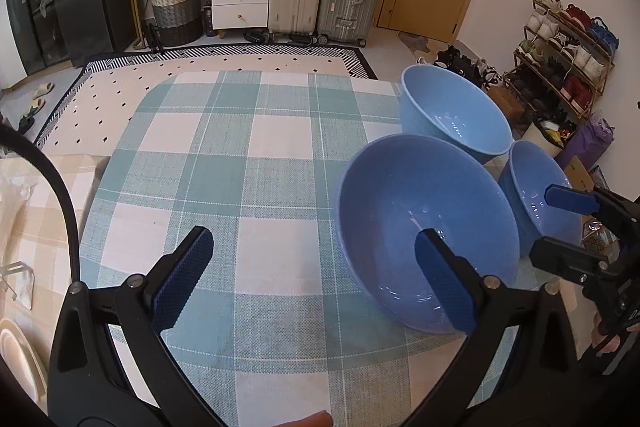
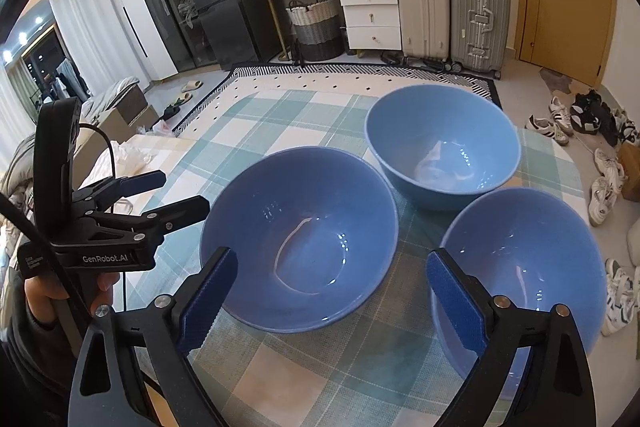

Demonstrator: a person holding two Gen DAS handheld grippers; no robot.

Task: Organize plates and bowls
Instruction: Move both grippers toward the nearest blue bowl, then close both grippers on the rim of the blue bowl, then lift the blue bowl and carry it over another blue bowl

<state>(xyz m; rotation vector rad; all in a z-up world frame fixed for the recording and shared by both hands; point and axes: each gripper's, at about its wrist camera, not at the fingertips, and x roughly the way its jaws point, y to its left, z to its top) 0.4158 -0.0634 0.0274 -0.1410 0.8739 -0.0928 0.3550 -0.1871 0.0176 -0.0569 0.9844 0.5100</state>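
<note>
Left gripper point(image 1: 316, 275): jaws spread wide, nothing between the pads. Its right finger point(image 1: 446, 285) overlaps the near bowl point(image 1: 404, 219) in the left wrist view; whether it touches the bowl's wall cannot be told from there. Its left finger hangs over bare checked tablecloth point(image 1: 248, 163).

Right gripper point(image 2: 332, 303): jaws likewise spread wide, gripping nothing. Its left pad sits in front of the near bowl's point(image 2: 298, 239) rim, its right pad in front of the right-hand bowl point(image 2: 532, 267) (contact not resolvable in either case).

3 blue bowls stand upright on the cloth, clustered at its right part, each separate and unstacked. The far bowl point(image 2: 444, 143) lies behind the other 2, its side close against both.

View differences: the left wrist camera shows a pale plate point(image 1: 18, 359) at the lower left edge, partly cut off, which the right wrist camera lacks. The right wrist camera shows the left gripper from the side, held by a hand point(image 2: 52, 291); the left wrist camera shows the right gripper point(image 1: 560, 219) reaching over the right-hand bowl point(image 1: 536, 195).
</note>
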